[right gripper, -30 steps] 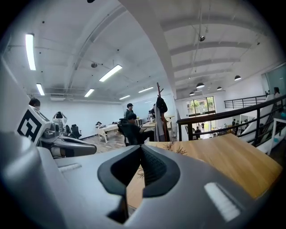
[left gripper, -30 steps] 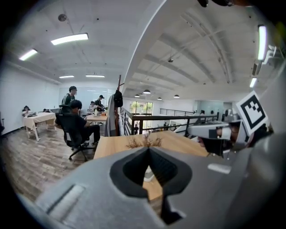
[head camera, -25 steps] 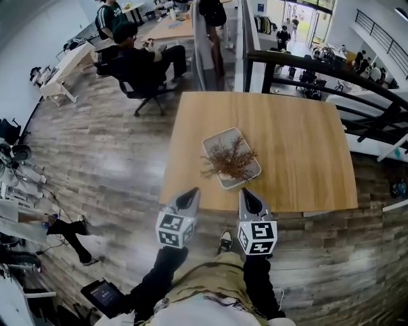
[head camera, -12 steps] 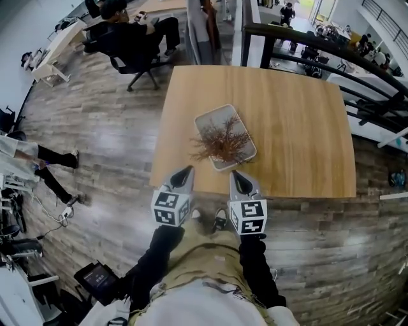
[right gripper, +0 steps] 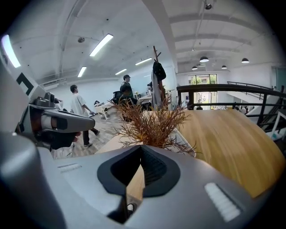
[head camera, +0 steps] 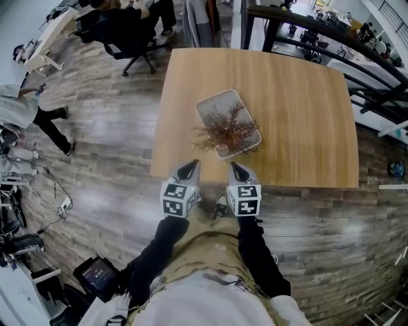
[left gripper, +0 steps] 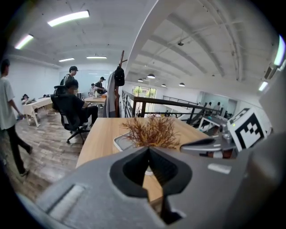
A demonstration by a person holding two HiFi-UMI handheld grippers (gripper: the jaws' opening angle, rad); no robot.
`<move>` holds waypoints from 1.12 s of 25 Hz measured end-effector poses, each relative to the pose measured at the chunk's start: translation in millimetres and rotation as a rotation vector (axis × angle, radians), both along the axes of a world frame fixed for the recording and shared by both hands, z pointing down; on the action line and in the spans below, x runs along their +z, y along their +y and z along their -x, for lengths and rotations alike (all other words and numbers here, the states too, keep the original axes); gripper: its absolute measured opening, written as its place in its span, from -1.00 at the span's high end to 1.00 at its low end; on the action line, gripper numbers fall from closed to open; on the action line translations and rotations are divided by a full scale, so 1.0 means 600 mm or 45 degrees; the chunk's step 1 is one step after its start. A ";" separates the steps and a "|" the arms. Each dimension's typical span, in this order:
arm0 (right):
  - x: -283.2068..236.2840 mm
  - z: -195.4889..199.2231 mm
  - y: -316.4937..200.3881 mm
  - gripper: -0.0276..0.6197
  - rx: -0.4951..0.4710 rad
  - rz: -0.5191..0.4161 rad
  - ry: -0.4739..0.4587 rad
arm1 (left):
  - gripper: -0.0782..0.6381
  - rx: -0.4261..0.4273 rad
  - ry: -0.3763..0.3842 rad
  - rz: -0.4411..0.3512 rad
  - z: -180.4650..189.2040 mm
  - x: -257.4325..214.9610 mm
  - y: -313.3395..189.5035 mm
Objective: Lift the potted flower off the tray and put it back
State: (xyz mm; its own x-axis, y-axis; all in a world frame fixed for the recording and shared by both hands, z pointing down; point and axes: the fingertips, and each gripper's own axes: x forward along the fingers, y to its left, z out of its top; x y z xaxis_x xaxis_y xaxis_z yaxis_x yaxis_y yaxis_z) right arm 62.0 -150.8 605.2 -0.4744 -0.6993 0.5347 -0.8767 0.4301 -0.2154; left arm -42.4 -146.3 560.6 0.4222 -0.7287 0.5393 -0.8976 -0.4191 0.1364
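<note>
Jaws pressed together, nothing between them: left gripper [head camera: 189, 168] and right gripper [head camera: 237, 169], at the near edge of the table [head camera: 299, 102].
Potted flower [head camera: 224, 127] stands on tray [head camera: 213, 102], just beyond; probably light, twigs dry and brittle. Grip the pot under the sprigs, mostly hidden.

The left gripper [head camera: 190, 167] and the right gripper [head camera: 237, 168] are sinking lower over the near edge of the table [head camera: 306, 114]. On the floor to the left, a person in a white top [head camera: 25, 105] is walking from near toward far. The seated person [head camera: 134, 19] is slipping off the head view's far edge.
</note>
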 end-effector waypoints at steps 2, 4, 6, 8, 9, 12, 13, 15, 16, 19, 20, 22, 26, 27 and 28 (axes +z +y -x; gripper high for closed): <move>0.020 0.013 -0.010 0.90 0.004 0.026 0.010 | 0.78 0.008 0.002 0.033 0.008 0.019 -0.004; 0.038 0.027 -0.022 0.89 0.004 0.048 0.026 | 0.78 0.016 0.004 0.066 0.017 0.036 -0.010; 0.054 0.038 -0.034 0.86 0.009 0.063 0.036 | 0.78 0.031 0.008 0.087 0.022 0.049 -0.017; 0.069 0.046 -0.045 0.82 0.019 0.076 0.046 | 0.78 0.052 0.011 0.105 0.024 0.060 -0.024; 0.077 0.050 -0.050 0.79 0.024 0.083 0.052 | 0.78 0.063 0.012 0.113 0.026 0.066 -0.027; 0.104 0.063 -0.060 0.65 0.029 0.114 0.070 | 0.78 0.086 0.015 0.134 0.035 0.088 -0.036; 0.114 0.067 -0.062 0.58 0.030 0.128 0.075 | 0.78 0.093 0.017 0.146 0.038 0.094 -0.039; 0.134 0.072 -0.069 0.39 0.035 0.154 0.082 | 0.78 0.103 0.021 0.167 0.044 0.105 -0.046; 0.146 0.073 -0.073 0.30 0.046 0.166 0.086 | 0.78 0.105 0.021 0.169 0.048 0.110 -0.050; 0.181 0.062 -0.091 0.02 0.107 0.192 0.107 | 0.78 0.106 0.013 0.146 0.064 0.122 -0.070; 0.192 0.059 -0.099 -0.04 0.125 0.197 0.110 | 0.78 0.104 0.008 0.133 0.071 0.127 -0.080; 0.212 0.058 -0.115 -0.11 0.144 0.201 0.112 | 0.78 0.092 0.004 0.112 0.088 0.134 -0.098; 0.242 0.055 -0.141 -0.30 0.174 0.186 0.111 | 0.78 0.076 0.000 0.073 0.111 0.149 -0.120; 0.247 0.053 -0.147 -0.33 0.182 0.180 0.108 | 0.78 0.077 -0.002 0.066 0.113 0.154 -0.123; 0.252 0.053 -0.154 -0.38 0.186 0.174 0.105 | 0.78 0.078 -0.004 0.060 0.116 0.159 -0.126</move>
